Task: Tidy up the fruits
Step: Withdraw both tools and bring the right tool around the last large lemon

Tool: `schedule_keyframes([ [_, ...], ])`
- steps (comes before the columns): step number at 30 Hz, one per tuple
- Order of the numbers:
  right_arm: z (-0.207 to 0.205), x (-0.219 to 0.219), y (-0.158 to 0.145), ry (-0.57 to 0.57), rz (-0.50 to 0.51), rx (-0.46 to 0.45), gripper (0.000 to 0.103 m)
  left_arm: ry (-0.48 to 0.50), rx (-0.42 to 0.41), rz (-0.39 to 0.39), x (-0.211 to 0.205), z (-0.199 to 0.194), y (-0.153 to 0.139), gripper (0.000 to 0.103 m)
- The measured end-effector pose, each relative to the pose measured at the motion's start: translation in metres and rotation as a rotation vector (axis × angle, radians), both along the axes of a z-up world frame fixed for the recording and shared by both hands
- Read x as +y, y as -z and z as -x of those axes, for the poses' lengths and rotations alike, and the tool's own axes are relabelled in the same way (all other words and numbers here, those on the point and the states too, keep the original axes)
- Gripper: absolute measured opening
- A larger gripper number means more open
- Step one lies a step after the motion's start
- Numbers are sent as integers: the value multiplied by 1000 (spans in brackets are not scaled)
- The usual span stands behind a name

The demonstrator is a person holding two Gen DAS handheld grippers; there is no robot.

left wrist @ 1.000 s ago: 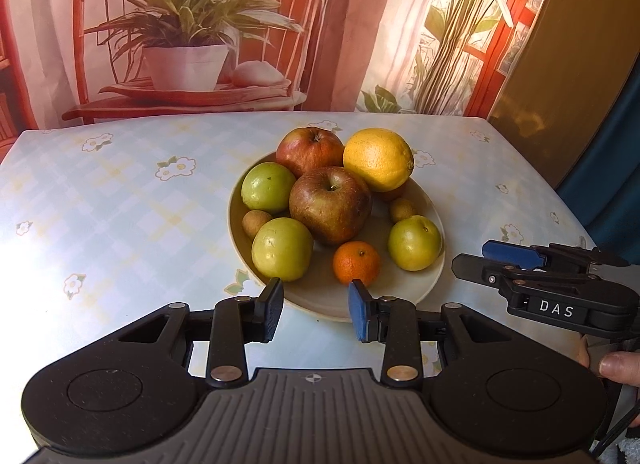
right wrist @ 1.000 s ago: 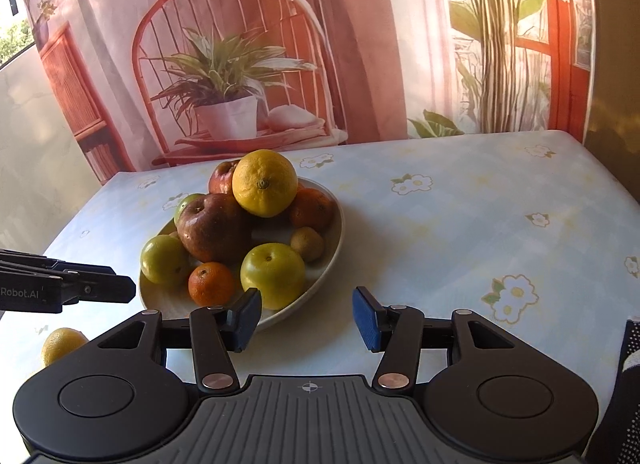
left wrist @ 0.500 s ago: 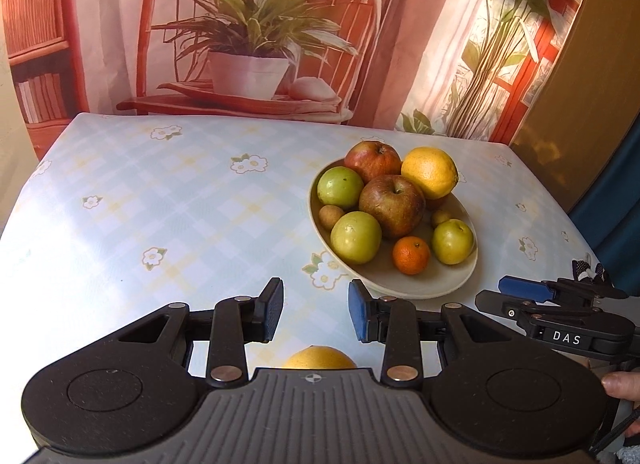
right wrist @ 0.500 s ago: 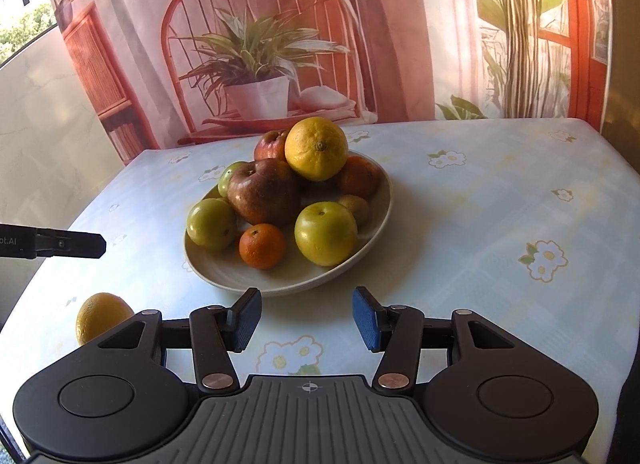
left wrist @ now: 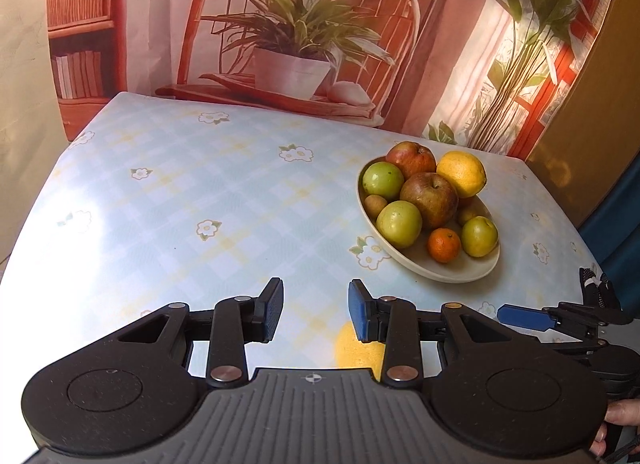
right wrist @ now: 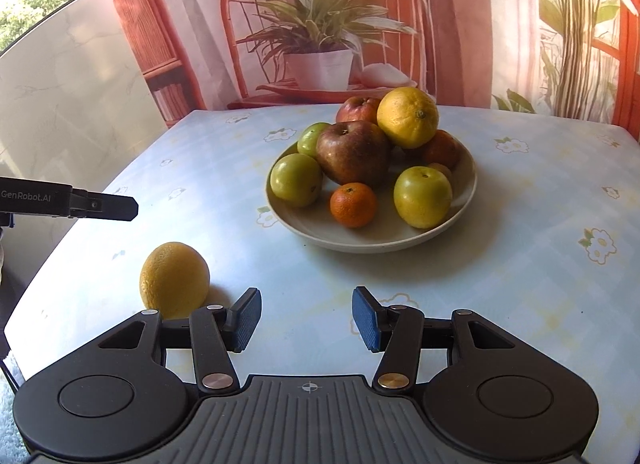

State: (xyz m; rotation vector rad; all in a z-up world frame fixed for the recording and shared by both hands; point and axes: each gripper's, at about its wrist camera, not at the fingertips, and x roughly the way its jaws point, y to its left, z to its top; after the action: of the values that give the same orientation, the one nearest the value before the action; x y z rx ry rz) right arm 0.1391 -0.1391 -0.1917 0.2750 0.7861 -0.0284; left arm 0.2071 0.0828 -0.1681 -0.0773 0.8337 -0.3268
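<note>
Both grippers' fingers apart w/ nothing between, loose orange [right wrist: 174, 279] on table, bowl [right wrist: 372, 240] piled w/ fruit

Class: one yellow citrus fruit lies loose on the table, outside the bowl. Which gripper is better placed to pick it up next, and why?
Probably the left gripper: the loose citrus lies just below its open, empty fingers. The right gripper, also open, has it off to one side, left of its fingers.
</note>
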Motion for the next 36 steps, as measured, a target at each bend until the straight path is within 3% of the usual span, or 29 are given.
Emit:
schedule_keyframes([
  [10,-21,40,-14,-91,-5,16,64,-42,-7,-2,31,-1,5,38],
  [17,-34,77,-12,-183,48,53,65,-36,-1,17,37,1,15,38],
  [29,-63,99,3,-223,63,115,64,-53,-2,35,43,0,19,38],
  [36,-60,94,10,-227,52,107,50,-40,4,58,39,-2,19,38],
])
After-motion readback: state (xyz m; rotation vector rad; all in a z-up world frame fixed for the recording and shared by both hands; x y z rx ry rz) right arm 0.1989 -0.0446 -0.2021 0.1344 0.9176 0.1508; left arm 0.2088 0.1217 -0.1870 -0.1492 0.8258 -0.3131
